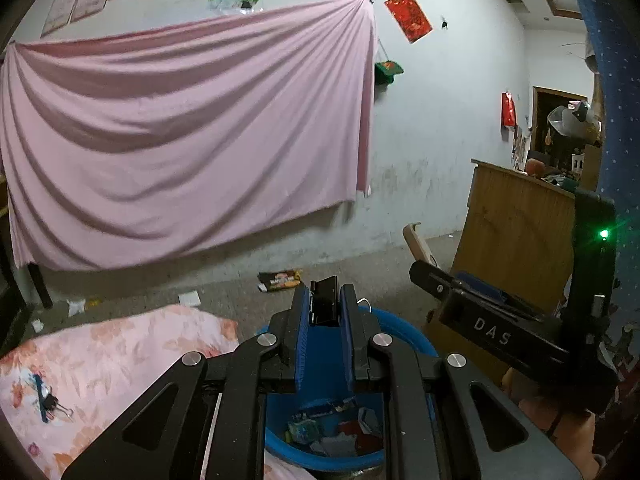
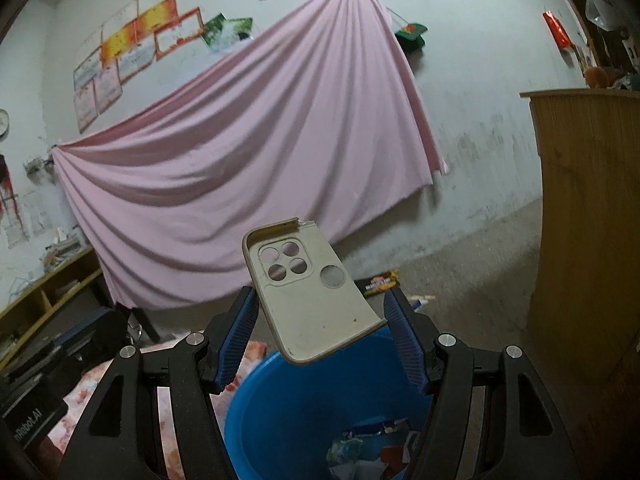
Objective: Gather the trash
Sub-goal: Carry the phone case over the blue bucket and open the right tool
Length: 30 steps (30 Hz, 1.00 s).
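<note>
My left gripper (image 1: 325, 300) is shut on a black binder clip (image 1: 324, 303) and holds it above the blue bucket (image 1: 404, 330), which has wrappers in its bottom. My right gripper (image 2: 322, 312) is shut on a beige phone case (image 2: 312, 292), tilted, its camera holes facing me, above the same blue bucket (image 2: 288, 400). The right gripper also shows in the left wrist view (image 1: 430, 270), to the right of the bucket, with the edge of the phone case (image 1: 416, 240) sticking up.
A floral pink cloth (image 1: 100, 364) with a second binder clip (image 1: 52, 404) and a blue pen lies left of the bucket. A snack wrapper (image 1: 280, 280) and paper scraps (image 1: 190, 298) lie on the floor. A wooden cabinet (image 2: 588, 220) stands at the right. A pink sheet (image 1: 180, 140) hangs on the wall.
</note>
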Tool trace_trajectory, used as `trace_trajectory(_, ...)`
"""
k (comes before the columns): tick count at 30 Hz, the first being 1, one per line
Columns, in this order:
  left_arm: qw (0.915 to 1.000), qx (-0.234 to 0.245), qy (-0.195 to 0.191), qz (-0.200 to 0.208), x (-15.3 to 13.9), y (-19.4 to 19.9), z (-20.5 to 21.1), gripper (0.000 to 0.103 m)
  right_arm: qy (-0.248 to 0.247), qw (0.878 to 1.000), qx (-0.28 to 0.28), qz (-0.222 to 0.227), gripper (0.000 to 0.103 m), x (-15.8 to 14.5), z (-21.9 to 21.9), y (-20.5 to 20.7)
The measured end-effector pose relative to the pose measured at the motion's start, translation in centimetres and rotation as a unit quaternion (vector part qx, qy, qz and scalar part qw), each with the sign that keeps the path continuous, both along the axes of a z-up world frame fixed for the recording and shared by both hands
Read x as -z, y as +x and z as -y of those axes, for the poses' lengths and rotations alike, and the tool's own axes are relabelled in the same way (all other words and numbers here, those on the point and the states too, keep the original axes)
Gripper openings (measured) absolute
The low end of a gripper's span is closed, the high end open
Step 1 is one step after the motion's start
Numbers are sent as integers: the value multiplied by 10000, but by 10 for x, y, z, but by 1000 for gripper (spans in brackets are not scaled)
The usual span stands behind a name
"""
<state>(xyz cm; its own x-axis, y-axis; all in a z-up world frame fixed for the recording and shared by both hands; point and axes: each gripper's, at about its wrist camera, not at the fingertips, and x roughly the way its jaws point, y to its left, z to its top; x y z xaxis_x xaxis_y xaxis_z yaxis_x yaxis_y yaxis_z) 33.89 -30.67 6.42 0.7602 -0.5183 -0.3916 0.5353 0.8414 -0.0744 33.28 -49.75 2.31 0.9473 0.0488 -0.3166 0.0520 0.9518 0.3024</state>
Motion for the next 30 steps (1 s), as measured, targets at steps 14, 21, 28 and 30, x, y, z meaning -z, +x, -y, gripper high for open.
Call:
trace_trajectory(14,9985,28,69,-547,17,11,-1,12,50,9985,-71,-541,64,13,5,13)
trace_trajectory(21,9976,6,45,-686,18,15,-5,12,99,9973,-96,-720,65,17,8,16)
trace_trajectory(28,9971,13,80,-752,18,15,-3,12,114,9968,-130,-786,66,16,8,17)
trace_trajectory(30,9970,18,98,-768,18,16,-3,12,113,9967,-129,-798,66,16,7,17)
